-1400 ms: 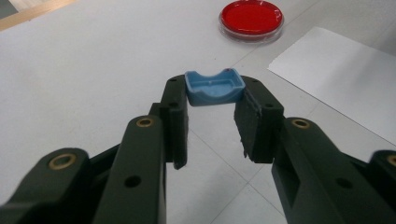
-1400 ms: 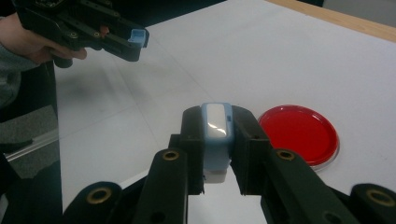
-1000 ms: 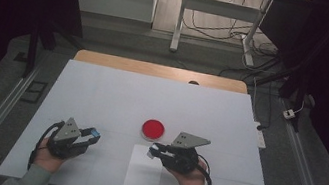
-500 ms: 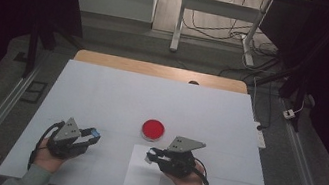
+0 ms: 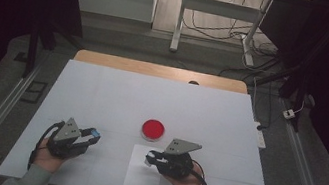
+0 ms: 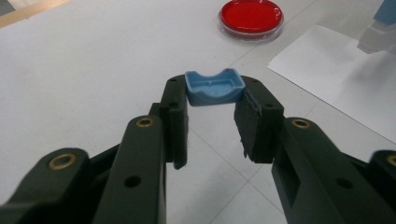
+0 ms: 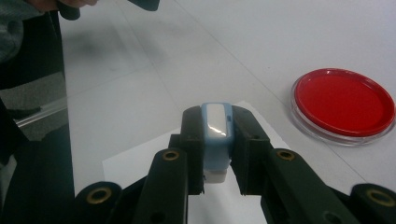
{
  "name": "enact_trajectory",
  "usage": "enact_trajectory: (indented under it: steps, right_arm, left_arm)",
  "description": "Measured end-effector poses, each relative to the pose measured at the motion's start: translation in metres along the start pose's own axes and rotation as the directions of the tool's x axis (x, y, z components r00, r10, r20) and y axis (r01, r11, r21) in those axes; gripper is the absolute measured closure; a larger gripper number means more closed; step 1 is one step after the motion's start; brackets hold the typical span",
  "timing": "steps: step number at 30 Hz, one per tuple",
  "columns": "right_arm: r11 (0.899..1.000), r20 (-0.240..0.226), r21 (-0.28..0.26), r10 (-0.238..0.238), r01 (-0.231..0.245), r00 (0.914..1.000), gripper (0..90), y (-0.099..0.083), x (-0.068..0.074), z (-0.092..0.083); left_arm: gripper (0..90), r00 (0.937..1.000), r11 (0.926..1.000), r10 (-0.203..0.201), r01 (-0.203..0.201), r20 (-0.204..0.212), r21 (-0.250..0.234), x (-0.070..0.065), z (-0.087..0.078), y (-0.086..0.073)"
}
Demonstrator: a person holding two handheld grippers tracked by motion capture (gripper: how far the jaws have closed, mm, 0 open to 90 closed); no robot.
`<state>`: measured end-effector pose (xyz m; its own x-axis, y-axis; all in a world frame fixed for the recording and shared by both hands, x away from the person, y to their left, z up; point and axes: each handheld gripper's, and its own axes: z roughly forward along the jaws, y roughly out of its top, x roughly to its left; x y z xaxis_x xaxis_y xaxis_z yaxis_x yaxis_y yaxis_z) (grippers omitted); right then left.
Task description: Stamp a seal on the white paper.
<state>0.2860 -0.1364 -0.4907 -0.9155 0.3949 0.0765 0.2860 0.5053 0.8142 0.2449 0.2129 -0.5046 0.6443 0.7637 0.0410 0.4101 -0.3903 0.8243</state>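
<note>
Right gripper (image 7: 217, 140) clamps an upright white and pale-blue device (image 7: 216, 135) just above a white paper sheet (image 5: 143, 176) at the table's (image 5: 151, 100) near edge. Left gripper (image 6: 212, 100), well apart, is closed on a small blue cap (image 6: 214, 87) at its jaw tips. Beyond the sheet sits a red petri dish (image 5: 152, 129).

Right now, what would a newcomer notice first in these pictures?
First the red round dish, bright on the white table, just beyond a paper sheet. Then the left gripper clamping a small blue cap, and the right gripper pinching a blue-and-white piece above the sheet.
</note>
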Motion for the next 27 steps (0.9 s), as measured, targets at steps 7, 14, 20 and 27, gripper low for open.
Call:
enact_trajectory:
  steps: [7,14,20,27]
  right_arm:
    - [1.000,-0.002,0.005,0.001,-0.001,1.0000,75.2,-0.002,-0.001,0.003]
    - [1.000,-0.006,0.019,-0.005,0.005,1.0000,75.2,-0.005,-0.001,0.007]
    - [1.000,-0.008,0.027,-0.012,0.012,0.9999,75.2,-0.006,0.000,0.011]
    - [0.999,-0.007,0.036,-0.021,0.021,0.9998,75.2,-0.007,-0.001,0.014]
  left_arm:
    - [64.8,1.0000,1.0000,0.002,-0.002,0.000,0.001,0.000,0.000,0.000]
    - [64.8,1.0000,1.0000,0.003,-0.003,0.001,0.001,0.000,0.000,0.000]
    - [64.8,1.0000,1.0000,0.004,-0.004,0.003,0.001,0.000,0.000,0.000]
    - [64.8,1.0000,1.0000,0.005,-0.005,0.004,0.002,-0.001,0.001,0.000]
